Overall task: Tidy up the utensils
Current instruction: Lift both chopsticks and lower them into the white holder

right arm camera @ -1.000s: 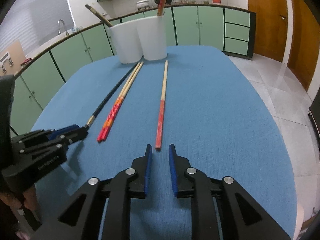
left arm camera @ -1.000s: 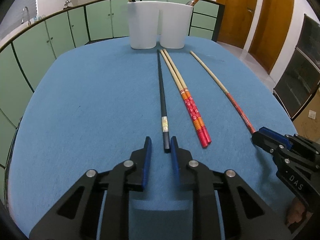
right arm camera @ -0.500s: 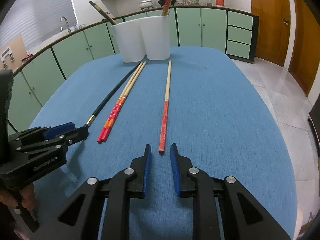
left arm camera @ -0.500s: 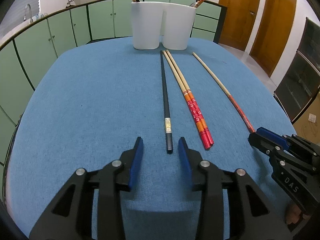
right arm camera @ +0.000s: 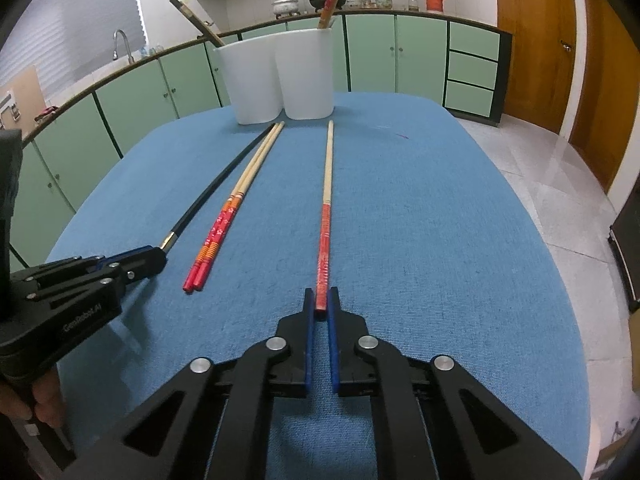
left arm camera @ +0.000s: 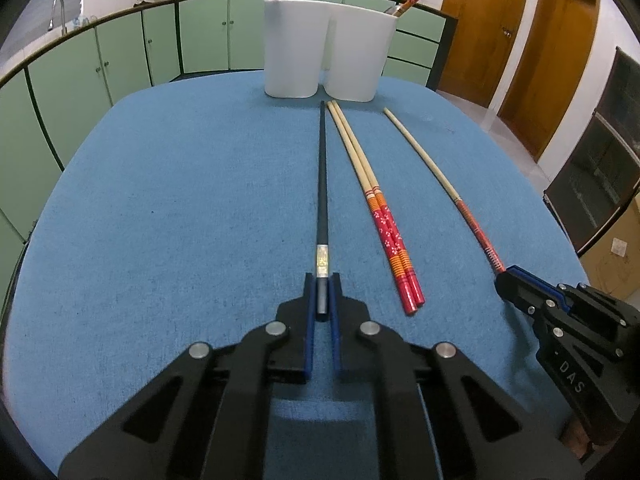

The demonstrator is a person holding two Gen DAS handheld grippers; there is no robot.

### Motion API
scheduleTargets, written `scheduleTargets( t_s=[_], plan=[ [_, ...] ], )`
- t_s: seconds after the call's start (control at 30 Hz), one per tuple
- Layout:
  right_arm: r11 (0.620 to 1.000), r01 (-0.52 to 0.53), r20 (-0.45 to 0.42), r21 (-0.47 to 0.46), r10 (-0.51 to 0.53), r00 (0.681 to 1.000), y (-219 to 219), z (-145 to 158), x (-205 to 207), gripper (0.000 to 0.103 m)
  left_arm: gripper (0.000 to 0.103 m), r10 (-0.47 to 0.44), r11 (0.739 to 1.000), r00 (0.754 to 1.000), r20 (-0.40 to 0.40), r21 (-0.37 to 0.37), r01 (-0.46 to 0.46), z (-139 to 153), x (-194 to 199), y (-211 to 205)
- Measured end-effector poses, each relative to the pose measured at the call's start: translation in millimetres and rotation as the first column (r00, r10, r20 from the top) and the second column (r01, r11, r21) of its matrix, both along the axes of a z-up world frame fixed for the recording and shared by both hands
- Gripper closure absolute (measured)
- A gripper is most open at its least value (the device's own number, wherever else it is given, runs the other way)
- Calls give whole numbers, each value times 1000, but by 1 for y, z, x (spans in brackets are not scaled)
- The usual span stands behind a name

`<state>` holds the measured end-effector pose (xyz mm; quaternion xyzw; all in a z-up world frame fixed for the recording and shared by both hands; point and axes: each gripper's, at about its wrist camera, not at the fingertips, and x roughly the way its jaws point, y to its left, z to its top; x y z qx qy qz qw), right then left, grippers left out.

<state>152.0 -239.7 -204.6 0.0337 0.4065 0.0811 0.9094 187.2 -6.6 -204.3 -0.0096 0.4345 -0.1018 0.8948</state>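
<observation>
A black chopstick (left arm camera: 321, 184) lies on the blue table; my left gripper (left arm camera: 322, 286) is shut on its near end, also seen in the right wrist view (right arm camera: 136, 264). A single red-handled bamboo chopstick (right arm camera: 327, 200) lies to the right; my right gripper (right arm camera: 321, 300) is shut on its red end, also seen in the left wrist view (left arm camera: 508, 280). A pair of red-and-orange chopsticks (left arm camera: 376, 208) lies between them. Two white holders (left arm camera: 328, 48) stand at the far end with chopsticks in them.
The blue table (left arm camera: 180, 200) has rounded edges falling off left and right. Green kitchen cabinets (left arm camera: 120, 52) run behind it. Wooden doors (left arm camera: 480, 24) and tiled floor (right arm camera: 560, 168) lie to the right.
Both grippers moved forward over the chopstick ends. The left jaws, wide open half a second ago, closed on the black chopstick; the right jaws closed on the red-handled one.
</observation>
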Motion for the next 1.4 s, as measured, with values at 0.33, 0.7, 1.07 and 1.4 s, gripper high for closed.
scheduleTargets(
  t_s=[0.33,0.7,1.07,1.4],
  plan=[
    [1000,-16,103,-10,17,995,-7,35,-9,97,98,-4,999,990,140,-35,9,55,-19,16],
    [999,-9,211,36,1,977,-25,99,-6,97,98,12,997,952,307,-72,11,120,-23,21],
    [997,-2,274,76,-19,961,-45,157,16,97,98,11,995,921,389,-93,28,158,-10,15],
    [996,-75,323,44,57,945,-36,198,40,97,98,10,994,901,434,-101,38,183,3,9]
  ],
)
